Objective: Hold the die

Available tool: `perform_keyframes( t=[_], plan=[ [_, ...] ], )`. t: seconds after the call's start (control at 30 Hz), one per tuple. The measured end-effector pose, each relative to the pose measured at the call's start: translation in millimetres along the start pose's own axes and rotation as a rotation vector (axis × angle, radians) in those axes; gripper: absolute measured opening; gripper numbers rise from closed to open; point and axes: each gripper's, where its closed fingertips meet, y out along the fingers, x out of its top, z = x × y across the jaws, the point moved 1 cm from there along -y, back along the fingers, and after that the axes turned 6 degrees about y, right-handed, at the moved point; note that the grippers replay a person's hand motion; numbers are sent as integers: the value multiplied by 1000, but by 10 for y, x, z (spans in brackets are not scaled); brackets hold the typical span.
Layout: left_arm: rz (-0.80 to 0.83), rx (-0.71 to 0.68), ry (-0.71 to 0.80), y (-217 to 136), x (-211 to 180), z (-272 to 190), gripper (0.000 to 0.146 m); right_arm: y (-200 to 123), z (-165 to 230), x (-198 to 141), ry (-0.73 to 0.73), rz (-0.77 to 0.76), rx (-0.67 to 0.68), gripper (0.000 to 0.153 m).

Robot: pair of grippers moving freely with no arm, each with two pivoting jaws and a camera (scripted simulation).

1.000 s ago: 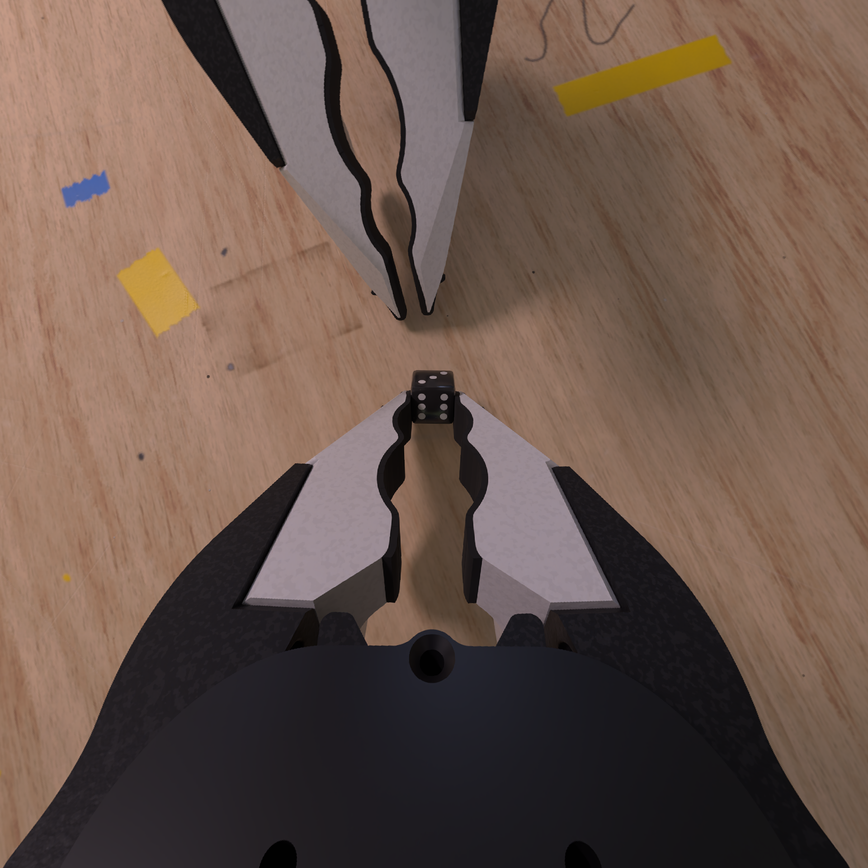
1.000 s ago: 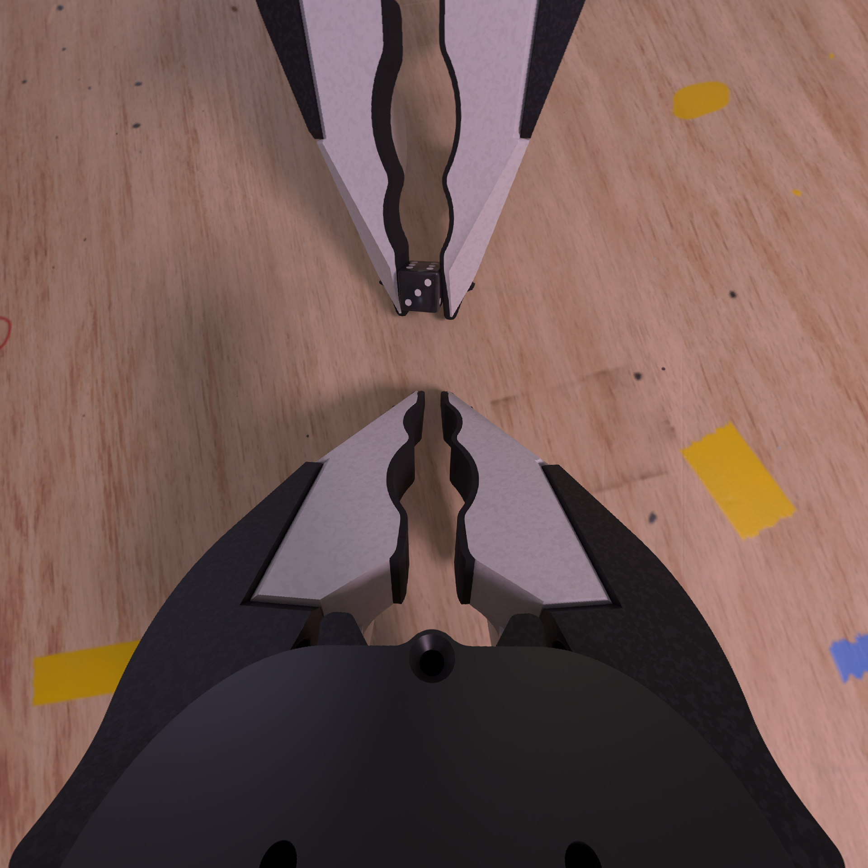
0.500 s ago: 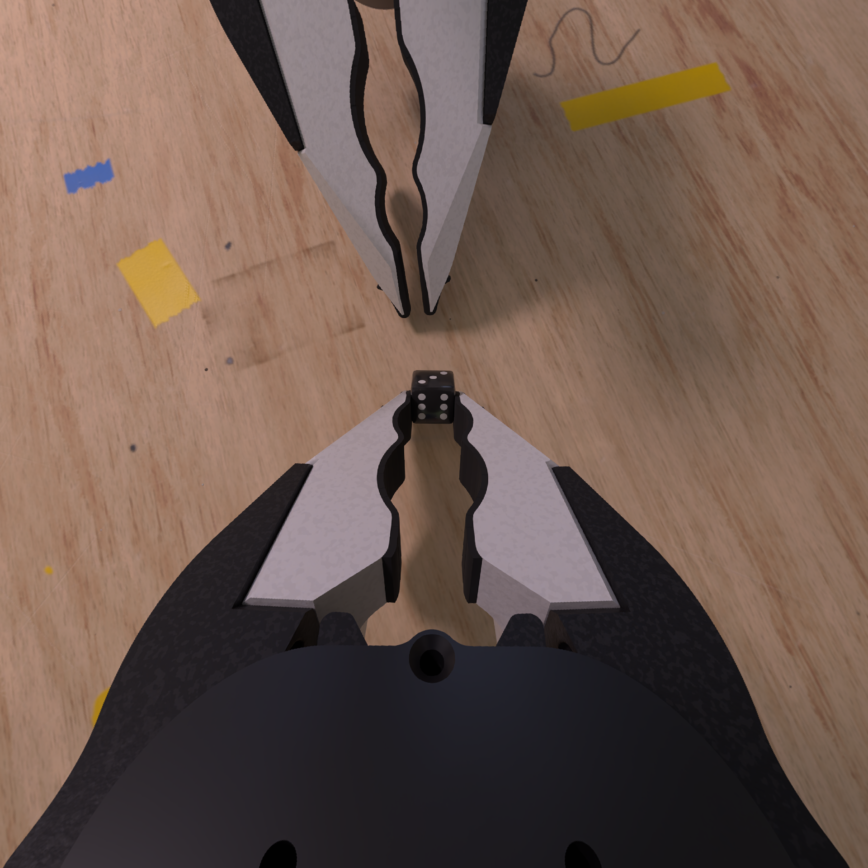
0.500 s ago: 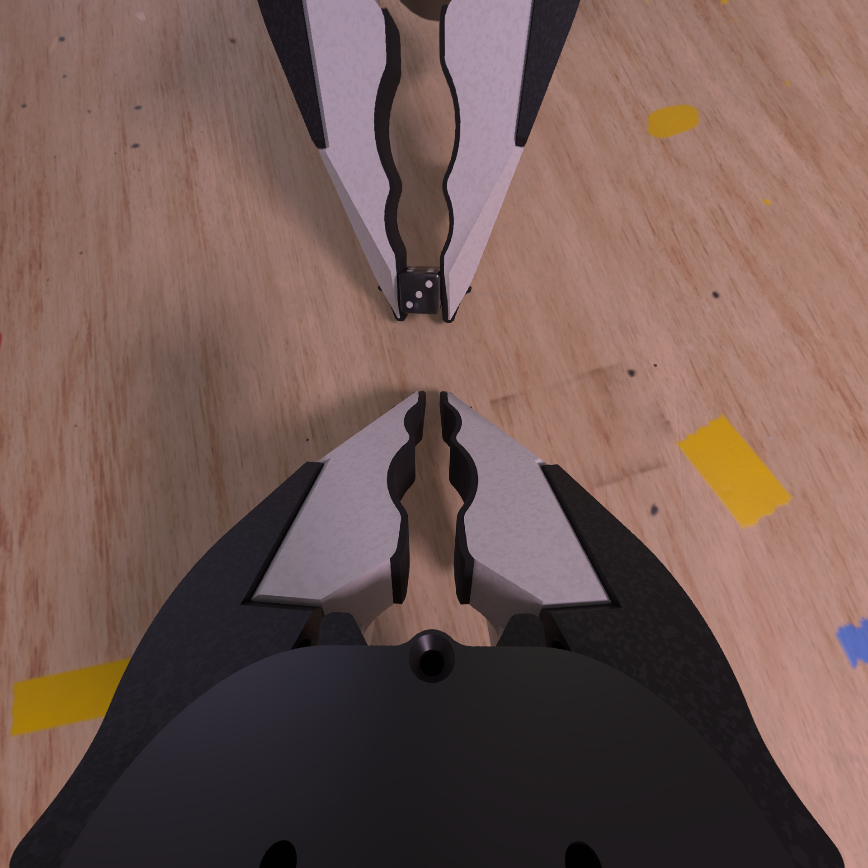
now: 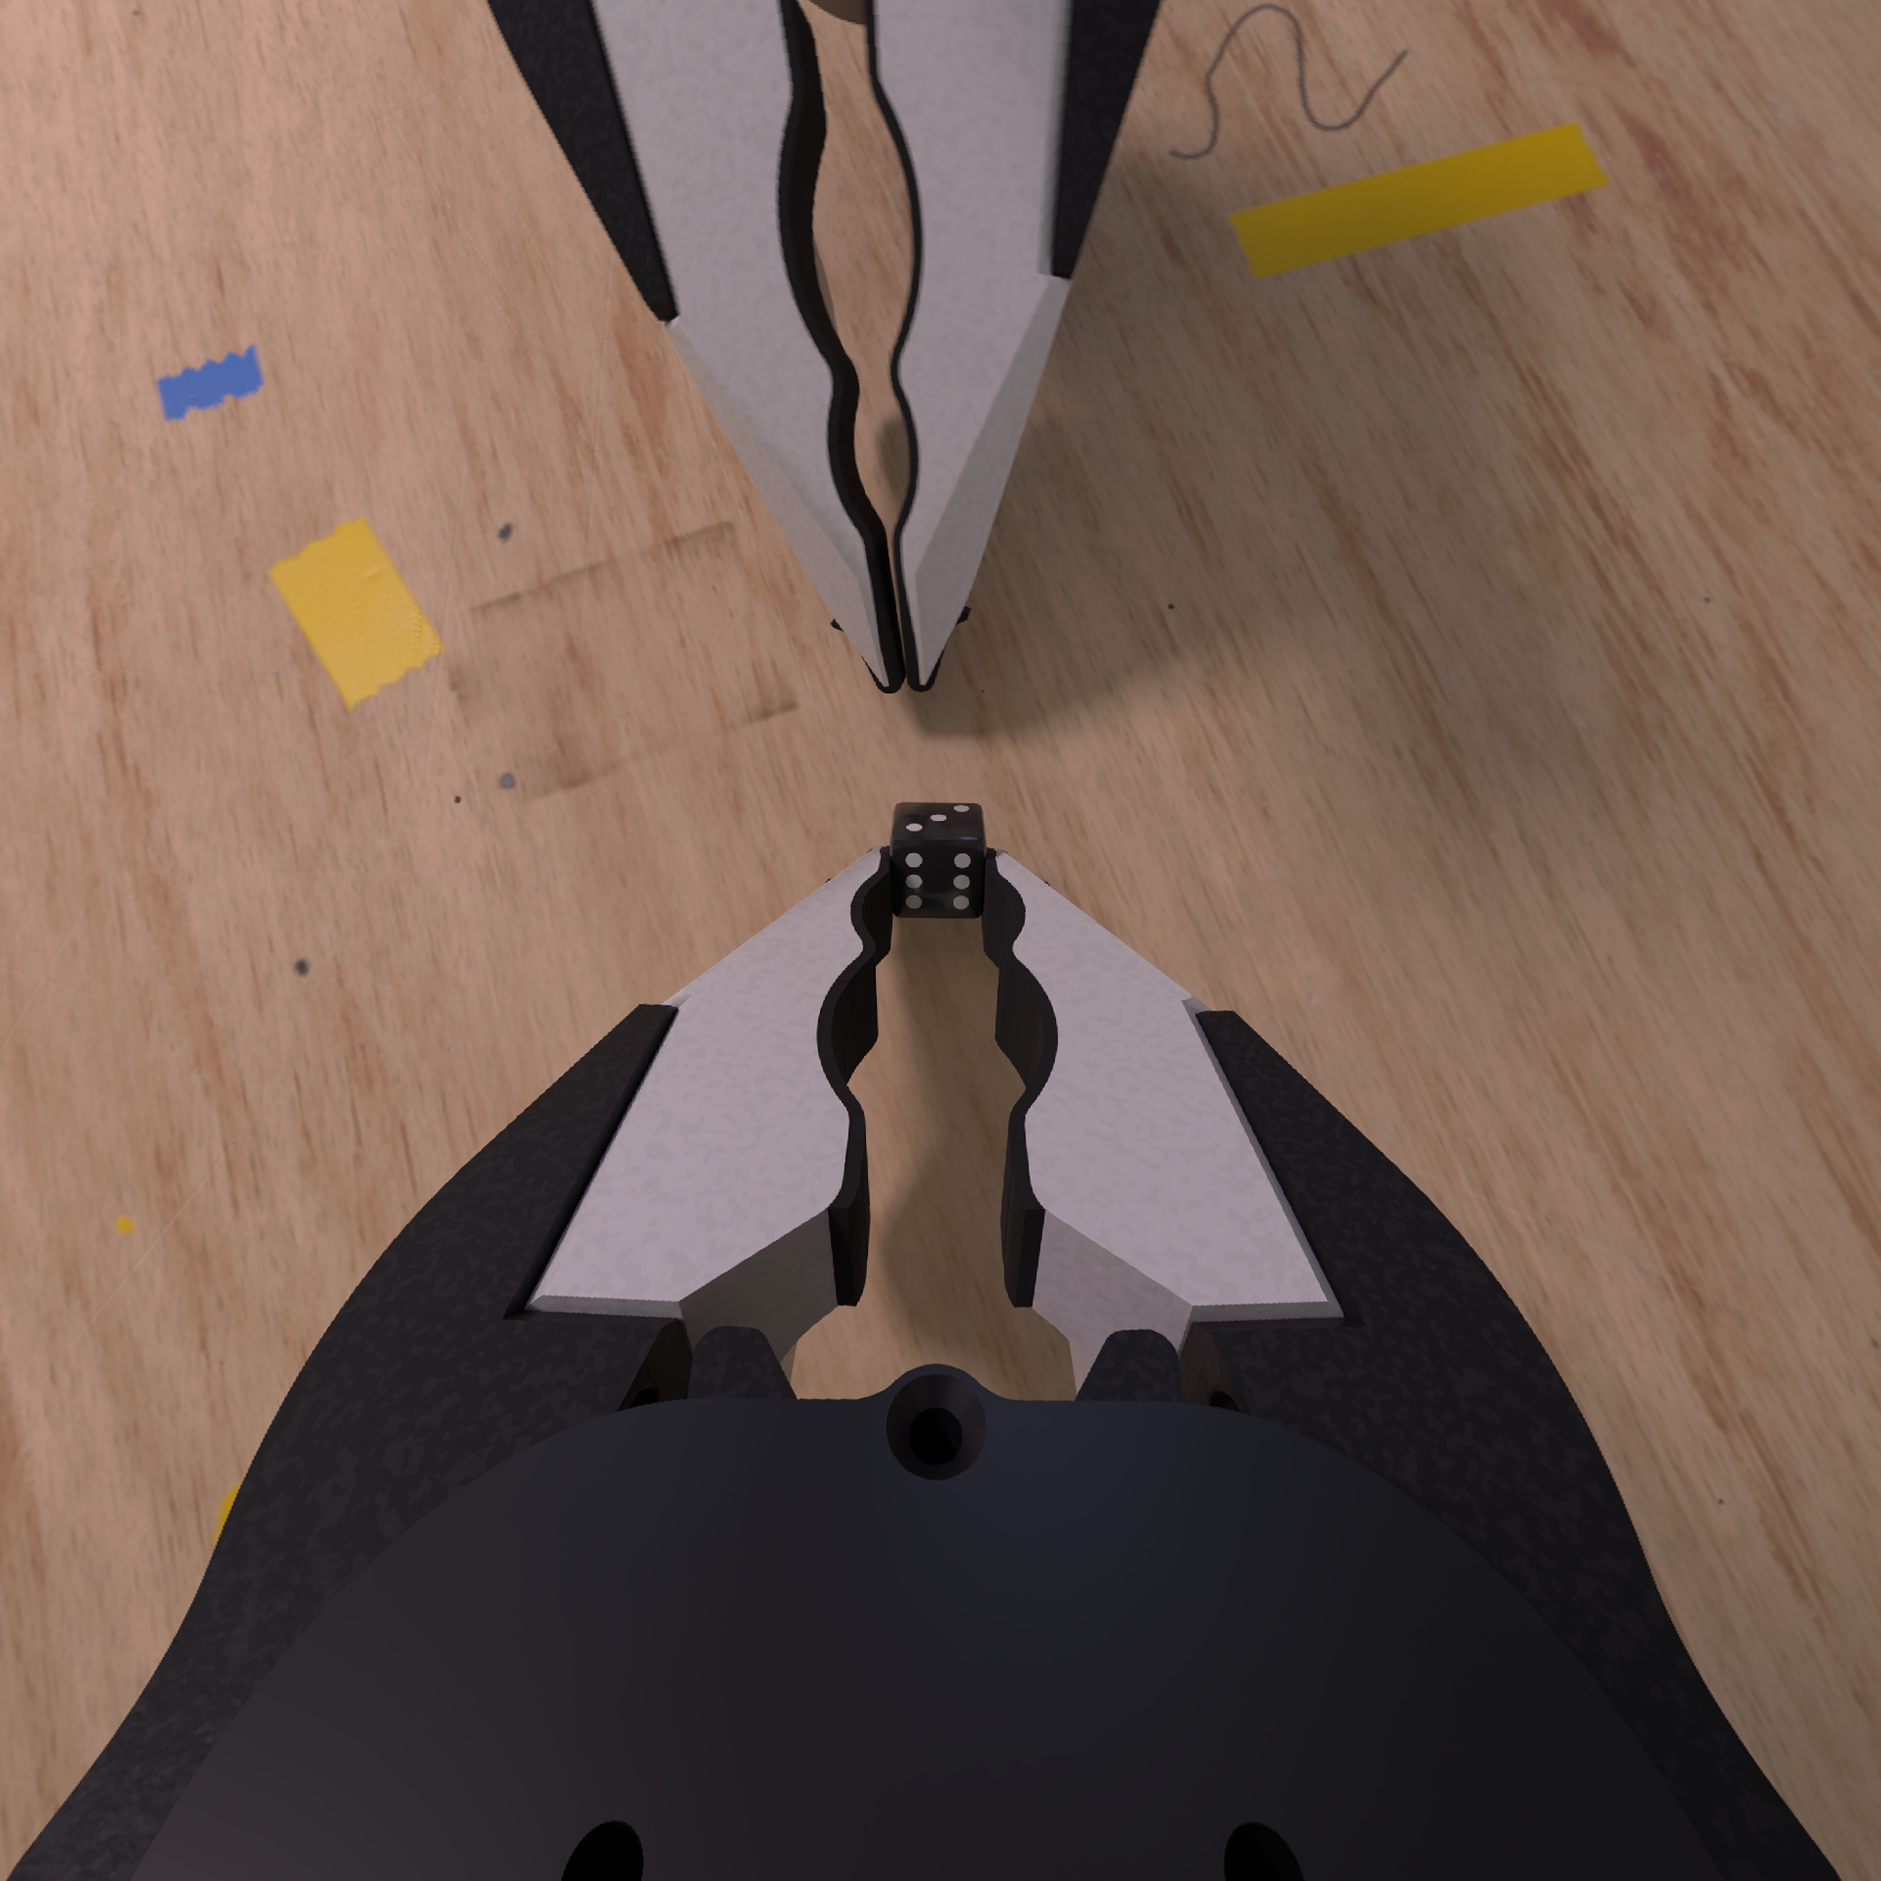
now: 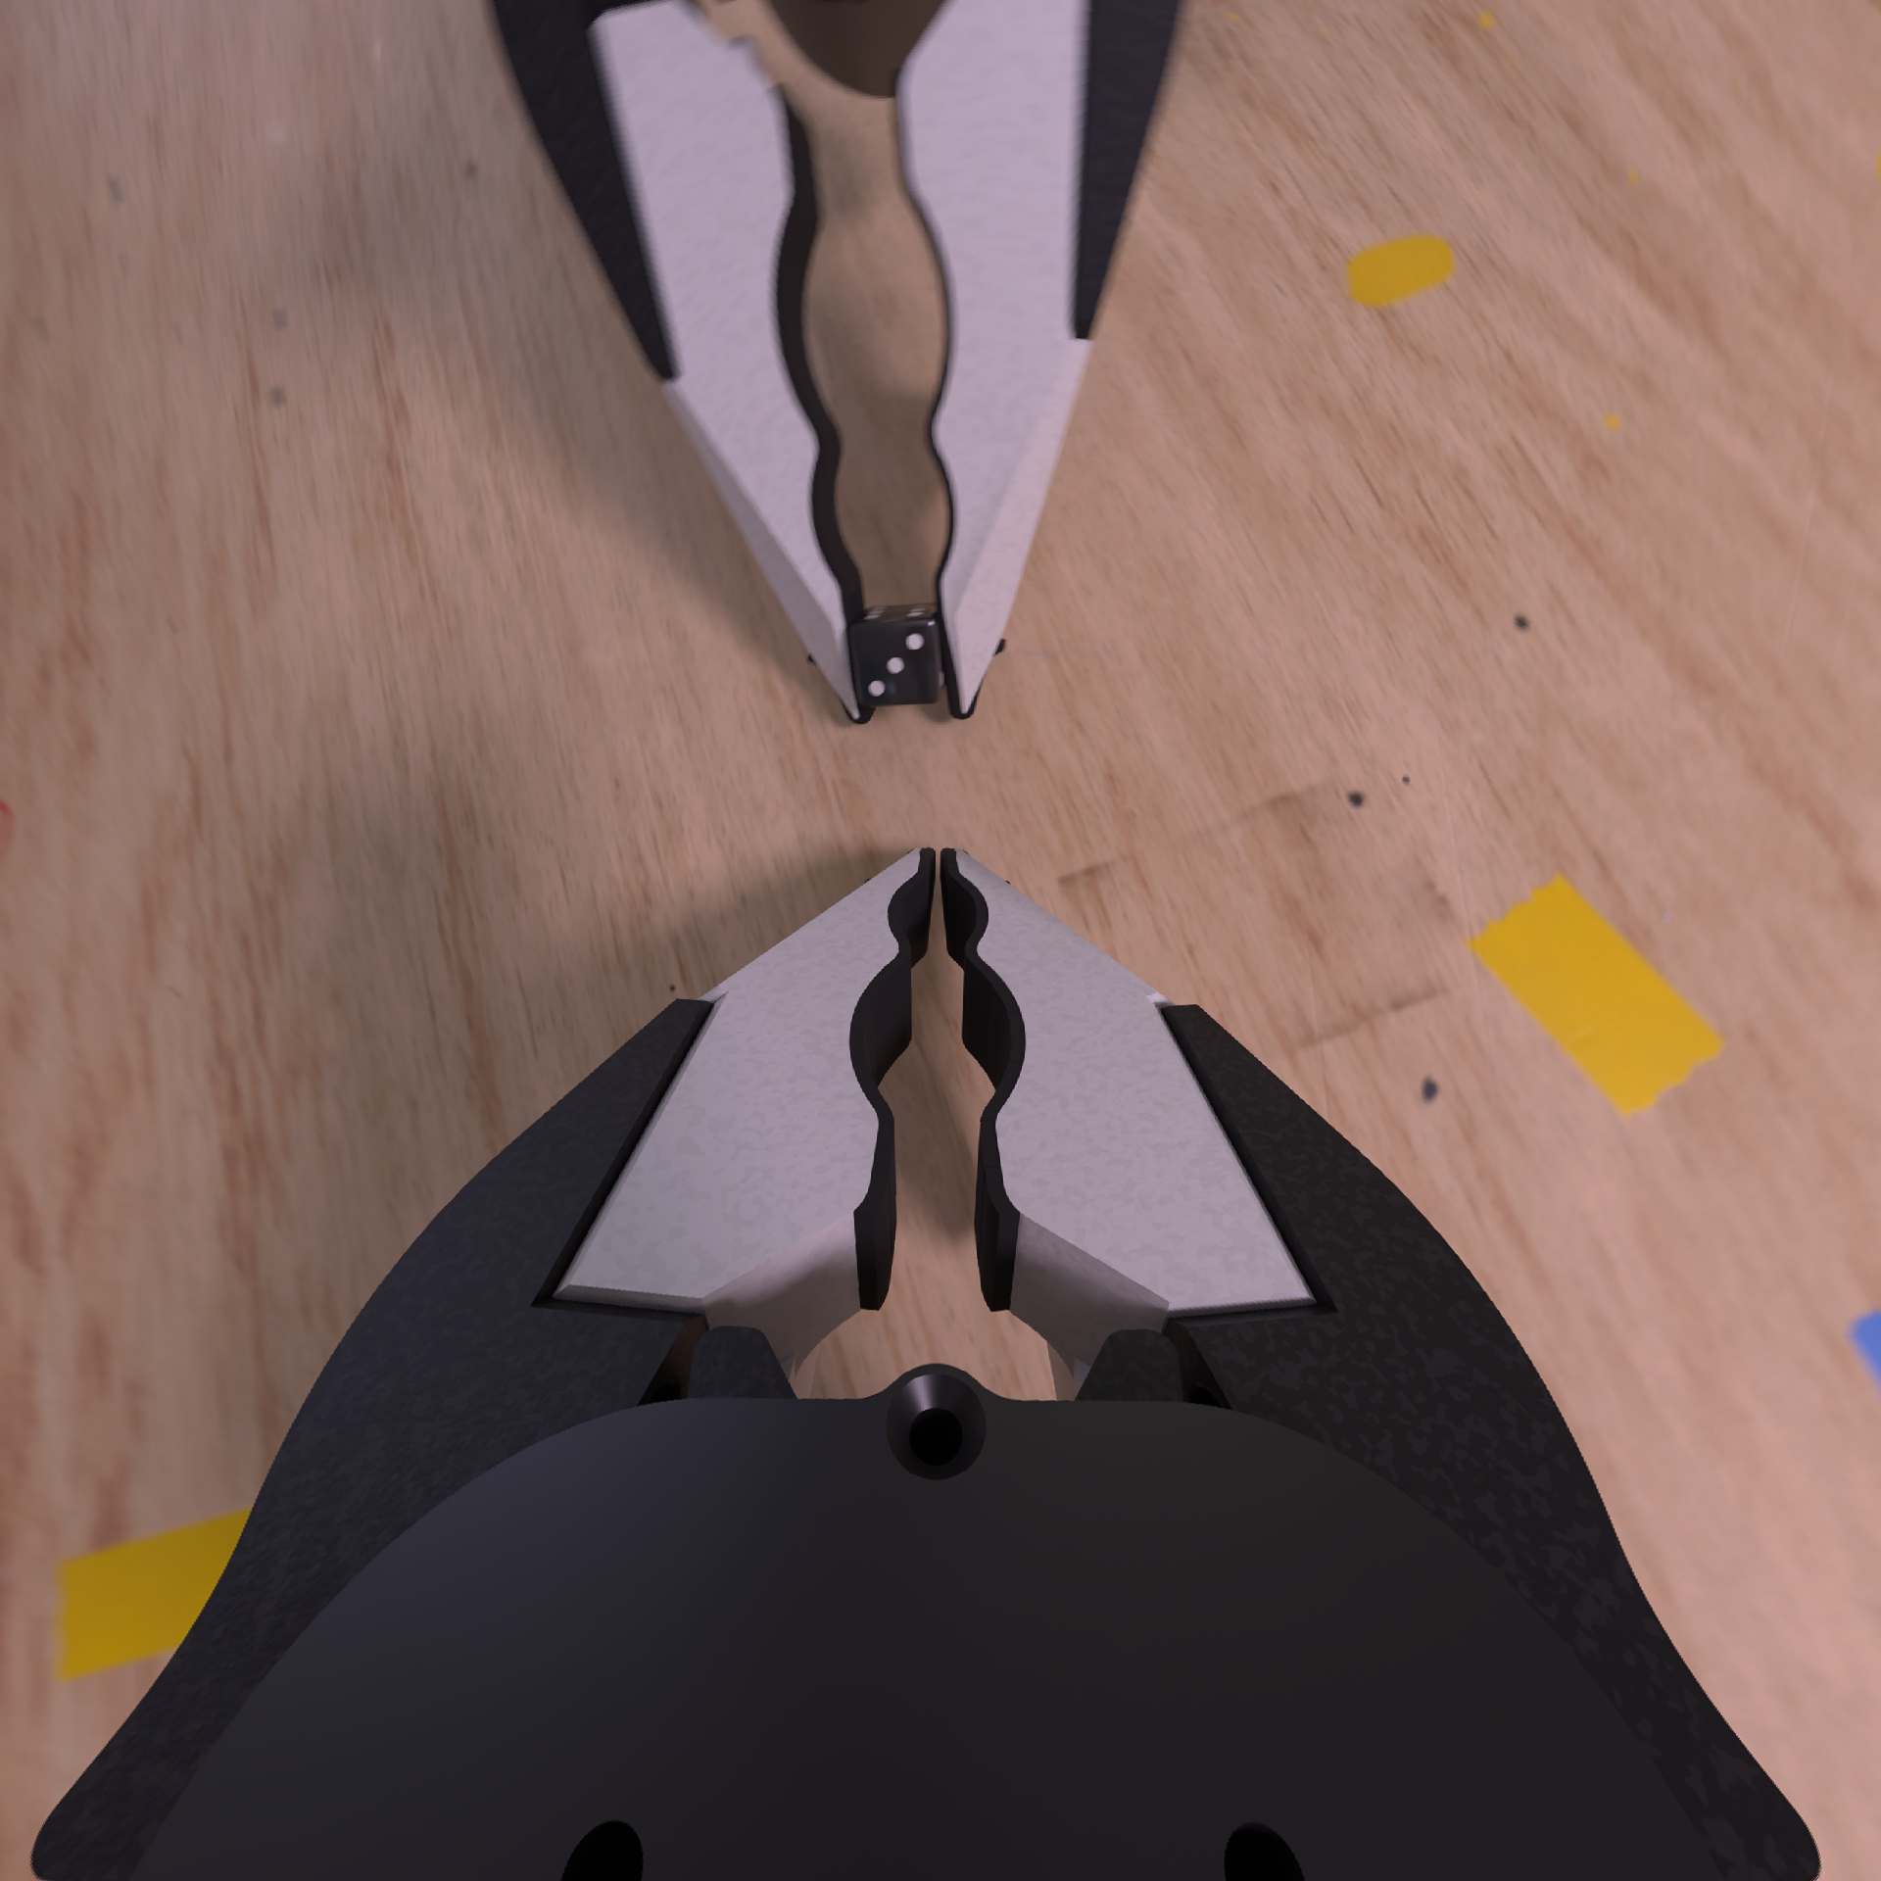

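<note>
A small black die [image 5: 937,861] with white pips sits between the tips of my left gripper [image 5: 937,877], which is shut on it above a wooden table. In the right wrist view the same die [image 6: 895,666] shows at the tips of the left gripper [image 6: 901,702], facing me. My right gripper [image 6: 934,861] is shut and empty, its tips a short way in front of the die. It also shows in the left wrist view [image 5: 906,680], pointing at the die from the far side, apart from it.
The wooden table [image 5: 1425,814] carries flat marks: yellow tape patches [image 5: 354,609] [image 5: 1417,197] [image 6: 1594,993], a blue scrap [image 5: 209,381], a thin grey scribble [image 5: 1285,86] and dark specks.
My right gripper's tips have closed from a narrow gap to nearly touching. The left gripper keeps its hold on the die; the table marks have shifted slightly in both views.
</note>
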Motion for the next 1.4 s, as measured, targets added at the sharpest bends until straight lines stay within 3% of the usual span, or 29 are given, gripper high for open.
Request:
perform_keyframes(
  t=[0.2, 0.3, 0.47, 0.57, 0.67, 0.8, 0.9, 0.97, 1.1, 1.2, 1.27, 1.4],
  plan=[
    [-3, 41, 18, 2, -8, 47, 16, -12, -109, 51, 249, -30, 54, 0],
    [-11, -15, 46, 51, 53, -63, 16, -23, -197, 79, 333, -62, 33, 1],
    [-7, 21, 31, 35, 37, -26, 16, -87, -189, 120, 297, -97, 29, 1],
    [-14, 37, 4, 18, 23, -20, 16, -379, -283, 456, 233, -202, -5, 1],
    [-22, 56, -26, 6, 11, -1, 16, -795, -822, 947, 53, -253, -227, 1],
    [-29, 123, -68, -83, -24, 102, 16, -793, -1747, 1318, -63, -153, -365, 1],
    [-55, 164, -123, -171, -49, 153, 16, -516, -2059, 1274, -55, 18, -307, 5],
    [-51, 186, -144, -205, -96, 171, 16, -405, -2086, 1208, -71, 83, -285, 19],
    [-51, 198, -159, -224, -138, 204, 16, -618, -1987, 1229, -66, 15, -325, 29],
    [-75, 191, -169, -212, -136, 228, 16, -883, -1913, 1257, -82, -107, -422, 24],
    [-96, 175, -186, -190, -122, 251, 16, -821, -1983, 1246, -84, -74, -439, 17],
    [-75, 199, -178, -202, -135, 302, 16, -530, -2134, 1253, -82, -1, -401, 23]
  ],
)
